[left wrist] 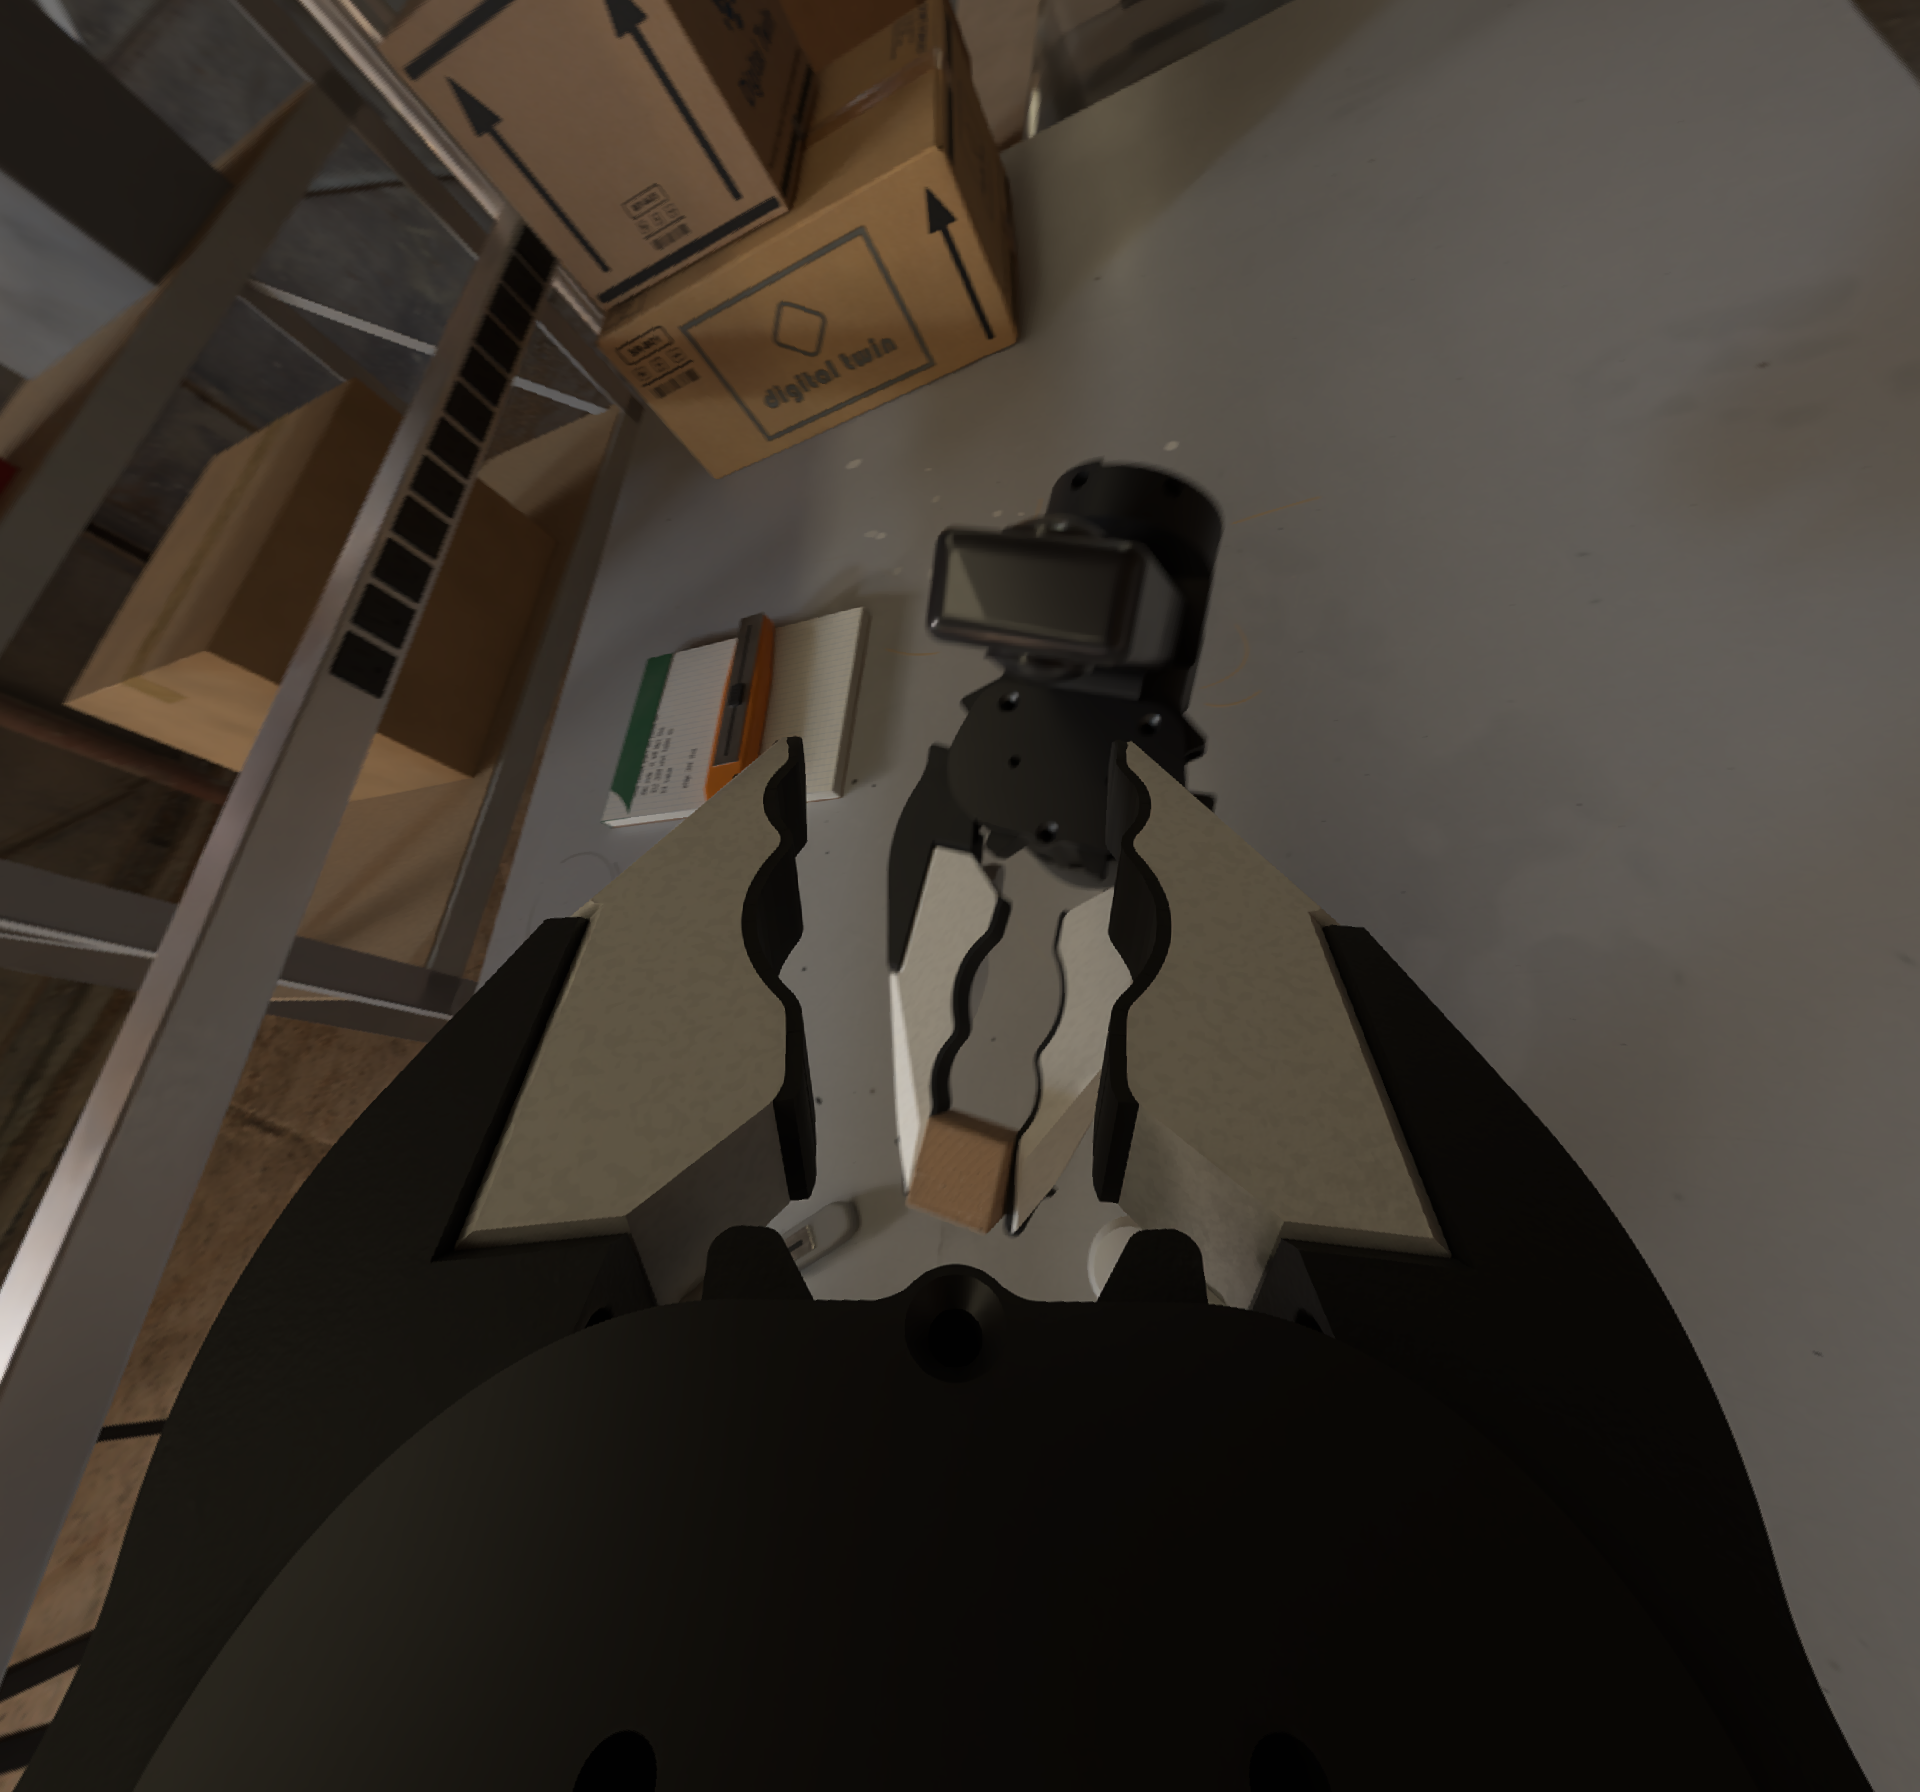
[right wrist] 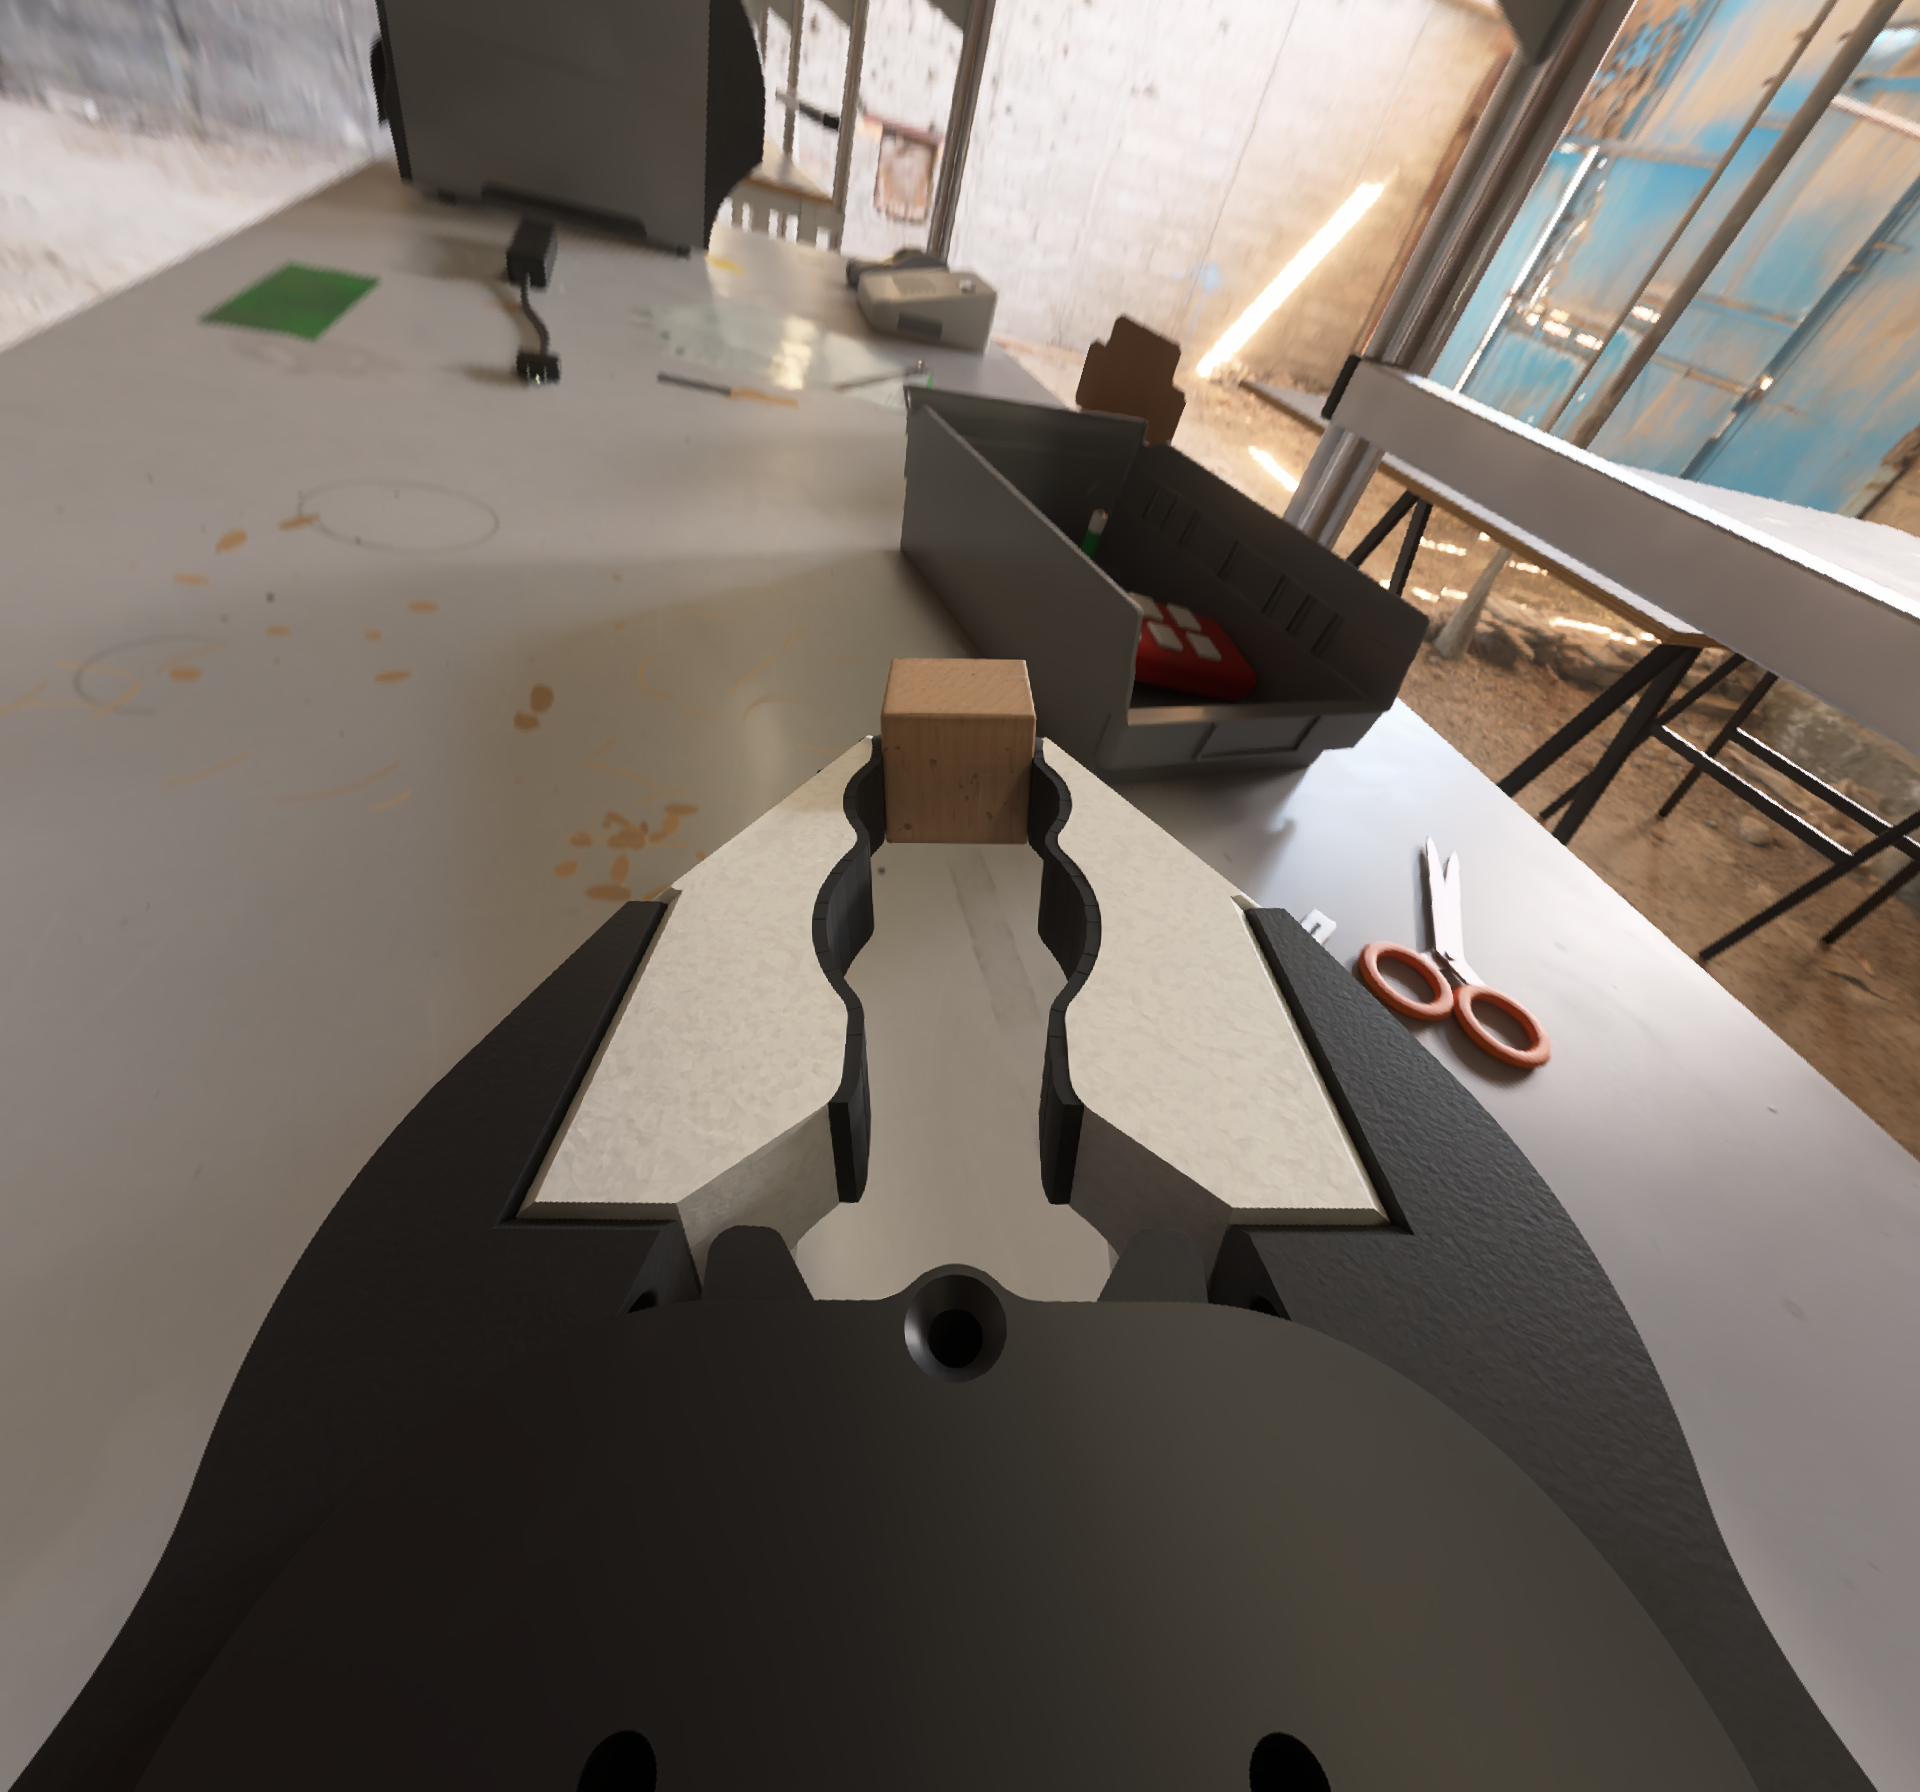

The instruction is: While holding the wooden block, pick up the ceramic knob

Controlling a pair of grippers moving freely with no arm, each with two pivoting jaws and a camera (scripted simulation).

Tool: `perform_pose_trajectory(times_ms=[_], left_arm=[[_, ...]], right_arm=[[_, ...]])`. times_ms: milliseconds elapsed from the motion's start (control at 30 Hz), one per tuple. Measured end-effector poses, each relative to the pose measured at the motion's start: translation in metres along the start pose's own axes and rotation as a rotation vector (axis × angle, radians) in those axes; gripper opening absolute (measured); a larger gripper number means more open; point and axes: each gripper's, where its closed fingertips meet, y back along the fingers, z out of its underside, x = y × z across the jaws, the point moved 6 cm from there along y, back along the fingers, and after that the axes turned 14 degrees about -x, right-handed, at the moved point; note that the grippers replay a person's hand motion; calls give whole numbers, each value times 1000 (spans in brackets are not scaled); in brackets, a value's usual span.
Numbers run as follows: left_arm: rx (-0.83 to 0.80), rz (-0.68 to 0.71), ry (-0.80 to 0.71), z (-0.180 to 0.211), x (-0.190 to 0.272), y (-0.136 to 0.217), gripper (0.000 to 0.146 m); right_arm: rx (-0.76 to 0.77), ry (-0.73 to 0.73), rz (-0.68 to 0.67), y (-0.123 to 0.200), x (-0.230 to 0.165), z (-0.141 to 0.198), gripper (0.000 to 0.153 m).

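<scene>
Left gripper (left wrist: pixel 961 776) fingers spread wide, holding nothing, above grey table (left wrist: pixel 1507 599). Right gripper (right wrist: pixel 956 755) clamps wooden block (right wrist: pixel 956 766) at its fingertips; orange-handled scissors (right wrist: pixel 1455 984) lie nearby.

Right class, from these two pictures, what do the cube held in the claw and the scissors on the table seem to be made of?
Cube: looks like unfinished light wood, matte tan with faint grain and tiny specks, pinched at the right claw tips. Scissors: pale, flat blades suggest metal; the orange loop handles look like matte plastic, though rubber coating can't be ruled out.

Table (right wrist: pixel 416 807): scissors (right wrist: pixel 1455 994), bin (right wrist: pixel 997 558), notepad (left wrist: pixel 748 714).
</scene>
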Motion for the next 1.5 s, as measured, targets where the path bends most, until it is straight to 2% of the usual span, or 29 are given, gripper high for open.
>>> perform_pose_trajectory(times_ms=[67,200,267,367,433,533,600,667,900,1067,1200,1300,1333,1367,1500], left_arm=[[-28,34,-12,-8,3,-2,61],[-107,-4,10,4,-4,4,80],[-80,-20,95,33,-9,11,86],[-8,63,334,100,-7,4,94],[-8,140,510,153,2,-20,94],[23,212,705,212,18,-59,82],[79,270,798,232,26,-75,74],[107,336,843,240,31,-85,74],[-6,432,810,243,44,-104,85],[-93,497,799,244,51,-113,75],[-142,488,743,244,52,-113,69],[-187,437,657,241,57,-114,71],[-181,409,627,240,60,-116,60],[-172,371,593,239,63,-118,42],[-158,189,404,231,66,-113,43]], right_arm=[[48,-23,9,-6,2,-1,26],[95,-19,56,-4,4,-3,26],[85,3,93,7,6,-2,26],[50,38,146,30,10,2,26],[17,62,168,43,10,6,26],[-20,73,167,52,5,16,26],[-55,79,159,54,-1,25,26],[-84,81,152,54,-6,34,26],[-125,63,130,56,-18,51,26],[-156,69,107,54,-19,56,26],[-166,73,91,52,-22,57,26],[-178,70,79,49,-24,59,26],[-187,68,73,48,-25,61,26],[-199,67,66,47,-27,62,26],[-282,75,35,43,-35,71,26]])
